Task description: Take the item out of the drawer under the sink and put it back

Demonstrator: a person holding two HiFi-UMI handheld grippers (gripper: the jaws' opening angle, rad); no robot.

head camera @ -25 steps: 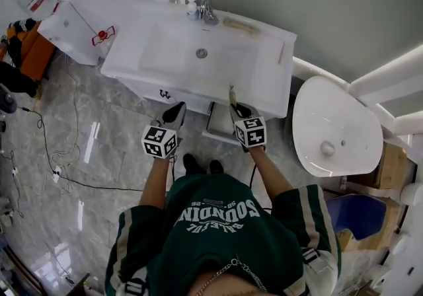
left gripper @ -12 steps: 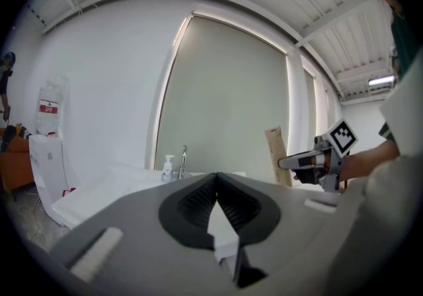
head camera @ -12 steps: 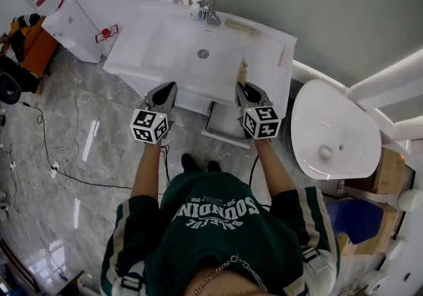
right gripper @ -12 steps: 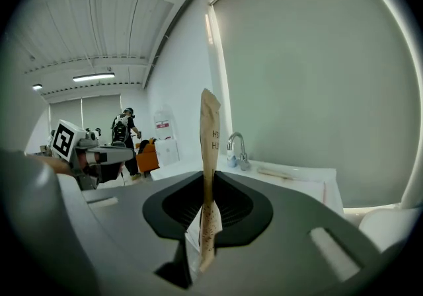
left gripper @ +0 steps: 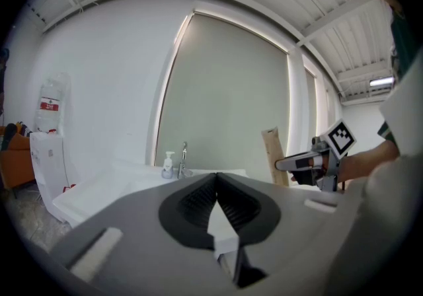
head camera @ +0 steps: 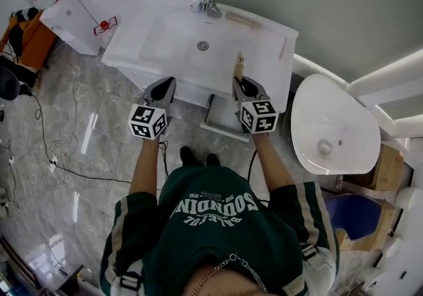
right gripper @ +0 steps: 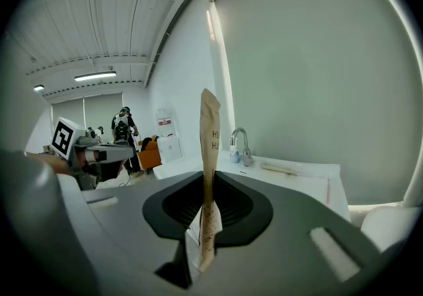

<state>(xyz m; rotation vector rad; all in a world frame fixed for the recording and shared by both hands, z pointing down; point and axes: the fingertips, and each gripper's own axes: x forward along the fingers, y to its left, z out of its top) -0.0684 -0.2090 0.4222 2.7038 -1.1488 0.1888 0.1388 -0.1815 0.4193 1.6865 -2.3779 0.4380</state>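
A tan paper packet (head camera: 238, 65) stands upright in my right gripper (head camera: 239, 82), which is shut on its lower end. In the right gripper view the packet (right gripper: 209, 149) rises between the jaws in front of the faucet (right gripper: 240, 140). It hangs over the front edge of the white sink counter (head camera: 268, 57). My left gripper (head camera: 166, 82) is level with it at the counter's left front, shut and with nothing in it; its pads (left gripper: 216, 176) meet at the tip. The drawer (head camera: 222, 120) under the sink stands pulled out between my arms.
A faucet (head camera: 211, 4) and soap bottle (head camera: 195, 2) sit at the back of the basin. A white toilet (head camera: 333, 132) is close on the right. A white cabinet (head camera: 78, 22) and orange seat (head camera: 26, 42) stand at the left, with cables (head camera: 58, 159) on the tiled floor.
Both grippers have risen from drawer height to the counter's front edge. The packet came up with the right gripper and now stands over the counter. In the last half second little moved.
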